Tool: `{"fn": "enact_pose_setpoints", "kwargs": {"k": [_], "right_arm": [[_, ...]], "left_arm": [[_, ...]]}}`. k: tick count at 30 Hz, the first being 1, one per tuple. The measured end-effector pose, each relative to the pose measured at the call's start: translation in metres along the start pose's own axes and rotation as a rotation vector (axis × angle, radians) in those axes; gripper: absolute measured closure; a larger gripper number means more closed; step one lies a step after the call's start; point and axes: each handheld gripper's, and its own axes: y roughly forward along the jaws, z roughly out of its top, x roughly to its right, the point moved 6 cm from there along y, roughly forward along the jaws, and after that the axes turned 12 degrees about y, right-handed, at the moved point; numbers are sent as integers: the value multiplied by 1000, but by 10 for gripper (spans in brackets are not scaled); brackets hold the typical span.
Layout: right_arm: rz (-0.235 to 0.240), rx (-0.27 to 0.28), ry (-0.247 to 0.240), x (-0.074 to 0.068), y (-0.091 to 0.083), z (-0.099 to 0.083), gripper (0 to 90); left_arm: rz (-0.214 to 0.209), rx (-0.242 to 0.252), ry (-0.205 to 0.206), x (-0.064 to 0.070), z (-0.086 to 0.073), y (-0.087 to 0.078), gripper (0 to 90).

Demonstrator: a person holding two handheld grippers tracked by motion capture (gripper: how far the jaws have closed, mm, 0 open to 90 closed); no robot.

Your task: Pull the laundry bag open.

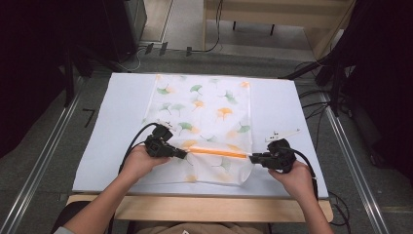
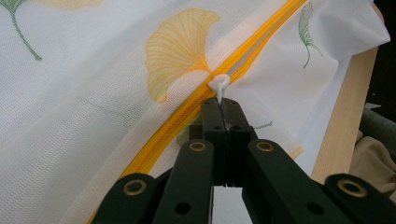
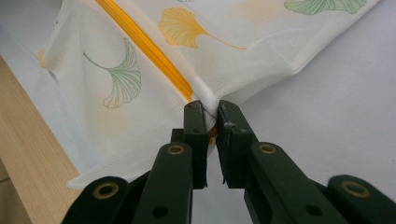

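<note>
A white mesh bag printed with green and orange ginkgo leaves lies flat on the table, with an orange zipper running across its near part. My left gripper sits at the zipper's left end, shut on the white zipper pull. My right gripper is at the zipper's right end, its jaws pinching the bag's fabric edge where the orange zipper ends. The bag's cloth lifts slightly between the two grippers.
A white sheet covers the table, with a wooden front edge near the person. Metal rails run along both sides. Cables and dark equipment stand on the floor beyond the table's far edge.
</note>
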Motion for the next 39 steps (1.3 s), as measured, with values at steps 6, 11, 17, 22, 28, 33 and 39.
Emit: {"fn": "enact_pose_setpoints", "kwargs": {"k": [6,11,17,22,28,33,39], "right_arm": [[3,-1,0,0,0,0,845],[4,0,-4,2,-1,0,845],[1,0,-2,2,-1,0,845],[-1,-8,7,2,-1,-1,845],[0,-9,0,2,0,0,845],[-6,-8,1,3,0,0,845],[-5,-10,3,3,0,0,845]], "left_arm": [[-4,-2,1,0,-1,0,900],[-1,-6,-10,-2,-3,-2,900],[11,-5,-16,-8,-8,-10,900],[14,-8,-32,-12,-18,-19,900],[19,7,-47,-15,-23,-26,900],[23,3,-48,-15,-22,-26,900],[20,5,-51,-15,-22,-26,900]]}}
